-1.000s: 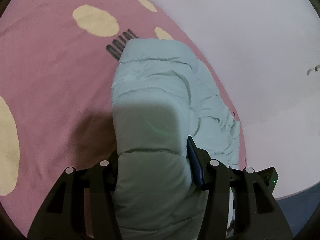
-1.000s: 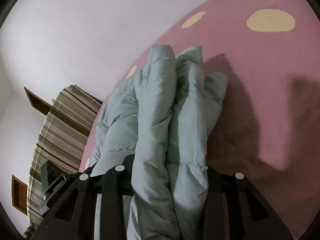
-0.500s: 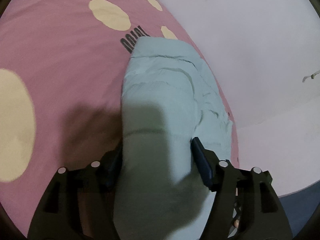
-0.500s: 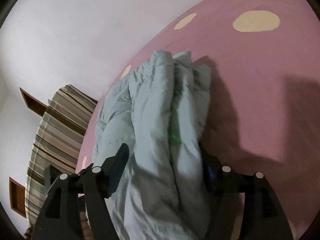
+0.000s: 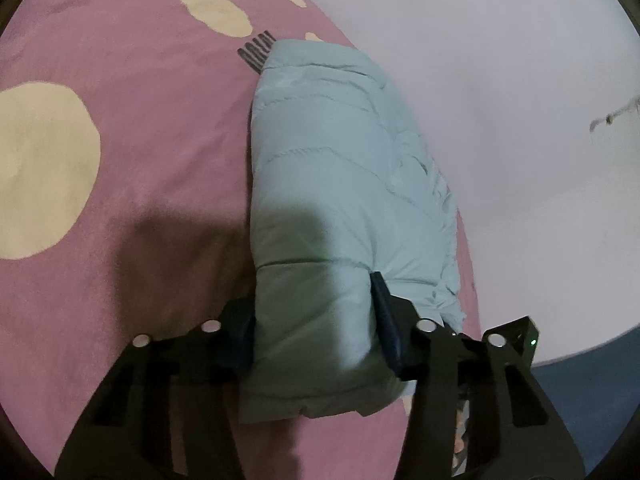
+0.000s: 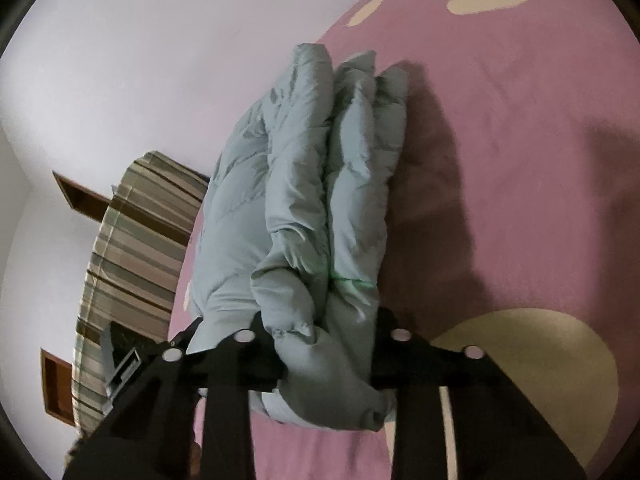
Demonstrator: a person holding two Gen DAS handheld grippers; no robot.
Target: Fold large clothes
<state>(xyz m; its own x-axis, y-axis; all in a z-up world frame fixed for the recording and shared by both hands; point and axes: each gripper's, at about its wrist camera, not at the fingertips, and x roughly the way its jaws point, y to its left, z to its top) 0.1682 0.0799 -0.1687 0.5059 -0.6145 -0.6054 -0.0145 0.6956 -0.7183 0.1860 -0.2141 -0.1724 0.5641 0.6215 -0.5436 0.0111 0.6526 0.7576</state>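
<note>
A pale blue puffer jacket (image 5: 332,168) lies folded into a thick bundle on a pink bed sheet (image 5: 140,128) with cream spots. In the left wrist view my left gripper (image 5: 312,320) holds the bundle's near end. Its jaws are closing, and both pads dent the padding. In the right wrist view the jacket (image 6: 304,184) shows as several stacked layers. My right gripper (image 6: 324,332) squeezes their near end, its jaws closing too. The jacket's near edge hangs just below the fingers in both views.
A striped pillow (image 6: 132,248) and brown wooden pieces (image 6: 80,200) lie past the bed's left edge, by a white wall (image 5: 480,80). Dark lettering (image 5: 256,54) marks the sheet at the jacket's far end. A large cream spot (image 6: 532,360) lies beside my right gripper.
Both grippers opened wider half a second ago and have closed on the jacket again, nearer its near edge. Both have shifted across the sheet, and a large cream spot has come into the right view.
</note>
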